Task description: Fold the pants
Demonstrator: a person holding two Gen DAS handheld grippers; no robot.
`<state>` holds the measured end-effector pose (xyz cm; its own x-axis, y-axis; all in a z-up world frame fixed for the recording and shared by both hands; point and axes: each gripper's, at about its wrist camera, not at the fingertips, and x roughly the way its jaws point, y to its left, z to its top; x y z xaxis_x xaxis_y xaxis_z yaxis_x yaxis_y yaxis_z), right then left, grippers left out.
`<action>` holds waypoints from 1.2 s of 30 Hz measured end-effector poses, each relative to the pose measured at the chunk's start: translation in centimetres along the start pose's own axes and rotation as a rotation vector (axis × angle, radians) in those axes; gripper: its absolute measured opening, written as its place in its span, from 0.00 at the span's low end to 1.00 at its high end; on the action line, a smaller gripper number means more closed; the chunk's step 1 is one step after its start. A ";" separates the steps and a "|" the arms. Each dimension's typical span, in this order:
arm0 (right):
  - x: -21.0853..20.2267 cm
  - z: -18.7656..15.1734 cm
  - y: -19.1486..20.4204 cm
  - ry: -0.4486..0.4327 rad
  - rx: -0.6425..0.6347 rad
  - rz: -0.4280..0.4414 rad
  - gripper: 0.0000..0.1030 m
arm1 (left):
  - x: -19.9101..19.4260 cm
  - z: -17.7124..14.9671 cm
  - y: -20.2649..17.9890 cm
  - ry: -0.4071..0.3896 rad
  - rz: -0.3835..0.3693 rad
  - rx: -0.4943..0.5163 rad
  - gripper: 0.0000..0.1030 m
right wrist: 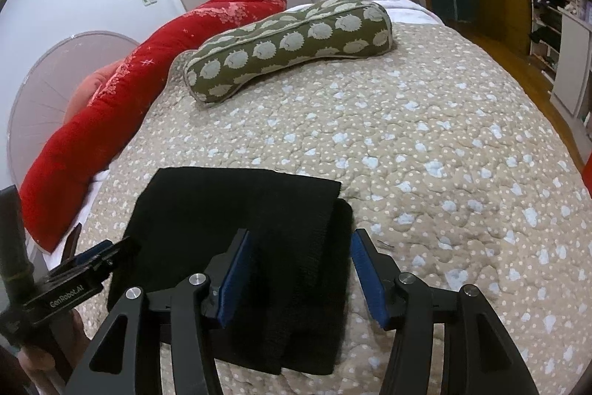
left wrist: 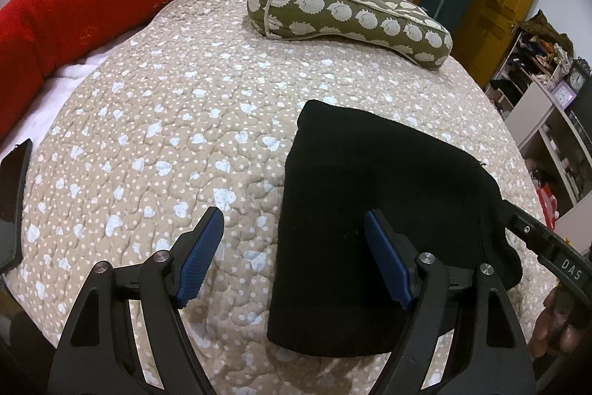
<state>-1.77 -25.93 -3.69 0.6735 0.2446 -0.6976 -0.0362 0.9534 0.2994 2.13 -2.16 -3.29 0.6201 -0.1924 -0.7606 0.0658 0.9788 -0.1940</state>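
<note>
The black pants (left wrist: 377, 210) lie folded in a compact rectangle on the beige quilted bedspread (left wrist: 177, 121). In the right wrist view the pants (right wrist: 236, 210) show layered folded edges on their right side. My left gripper (left wrist: 294, 239) is open and empty, above the left edge of the pants; its right finger is over the cloth, its left finger over the quilt. My right gripper (right wrist: 301, 263) is open and empty, straddling the pants' right edge. The right gripper's body (left wrist: 547, 247) shows at the right in the left wrist view, and the left gripper's body (right wrist: 81, 269) at the left in the right wrist view.
A green bolster pillow with white hedgehog print (left wrist: 347, 13) lies at the far side of the bed. A long red blanket roll (left wrist: 92, 6) runs along the left side. A dark phone (left wrist: 11, 206) lies at the left bed edge. Shelves (left wrist: 547, 99) stand to the right.
</note>
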 end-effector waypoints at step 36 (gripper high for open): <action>4.3 -1.1 -1.6 0.061 0.102 0.163 0.77 | 3.3 0.7 -0.4 0.031 -0.110 -0.011 0.85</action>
<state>0.34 -26.19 -7.87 0.6185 0.4080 -0.6716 -0.0642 0.8781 0.4742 4.70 -3.16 -5.22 0.5854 -0.3004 -0.7530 0.1232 0.9510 -0.2836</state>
